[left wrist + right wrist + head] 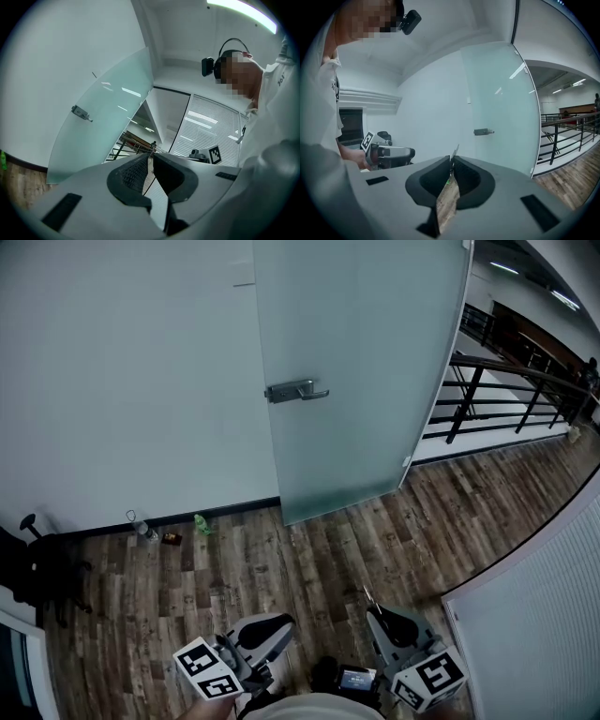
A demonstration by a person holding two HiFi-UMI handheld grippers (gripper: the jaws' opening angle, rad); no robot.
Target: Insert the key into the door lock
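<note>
A frosted glass door [361, 362] stands ajar ahead, with a metal lever handle [296, 390] and its lock plate on the left side. The handle also shows in the right gripper view [483, 132] and the left gripper view [81, 113]. My right gripper [375, 613] is low at the bottom right, far short of the door, shut on a thin metal key [454, 152] whose blade pokes out past the tips [367, 597]. My left gripper [284, 622] is beside it at the bottom left, its jaws together [151, 157] with nothing seen between them.
A black railing [506, 395] runs behind the door at the right. A bottle [147, 532], a green item [202, 524] and a small dark object [171, 539] lie along the white wall's foot. A black chair [33, 568] is at the left, slatted white blinds [534, 634] at the right.
</note>
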